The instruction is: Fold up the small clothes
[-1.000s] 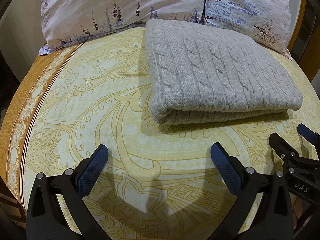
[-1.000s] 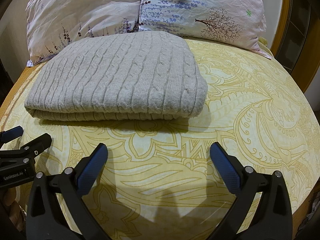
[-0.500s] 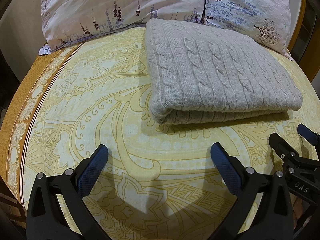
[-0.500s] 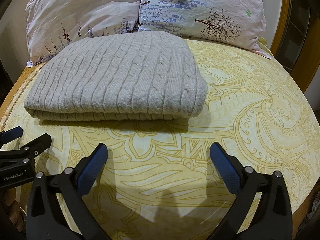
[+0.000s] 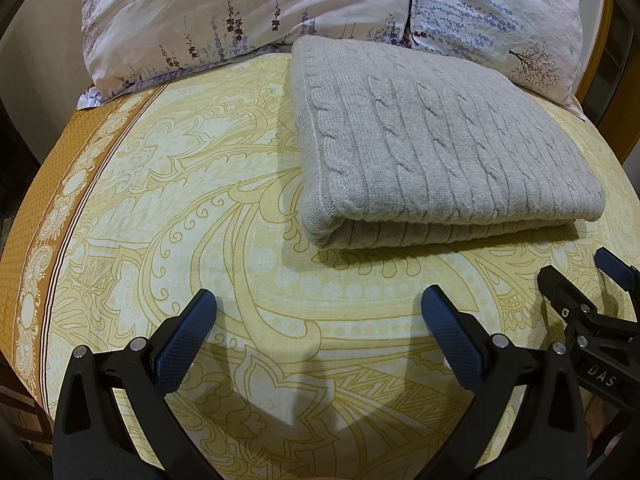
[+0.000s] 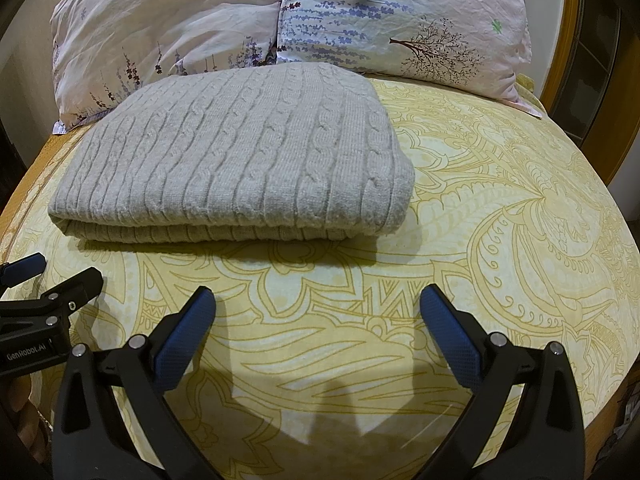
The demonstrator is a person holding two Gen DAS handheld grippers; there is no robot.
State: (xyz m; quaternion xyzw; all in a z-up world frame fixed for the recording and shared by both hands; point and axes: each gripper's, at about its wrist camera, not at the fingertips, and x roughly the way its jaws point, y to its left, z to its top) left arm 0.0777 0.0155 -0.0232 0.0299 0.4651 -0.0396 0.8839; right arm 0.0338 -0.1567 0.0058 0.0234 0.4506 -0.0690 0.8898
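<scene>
A grey cable-knit sweater [image 5: 432,148] lies folded into a thick rectangle on the yellow patterned bedsheet [image 5: 192,208], its folded edge facing me. In the right wrist view the same sweater [image 6: 248,156] fills the upper left. My left gripper [image 5: 318,308] hovers open over the sheet, short of the sweater's near left corner, nothing between its blue pads. My right gripper [image 6: 318,308] is likewise open and empty, in front of the sweater's near right part. Each gripper shows at the edge of the other's view: the right gripper [image 5: 576,276] and the left gripper [image 6: 60,272].
Two floral pillows [image 5: 248,12] [image 6: 400,12] lean at the head of the bed, just behind the sweater. A wooden bed frame [image 6: 568,52] curves along the right. The sheet's orange border [image 5: 36,216] marks the left bed edge.
</scene>
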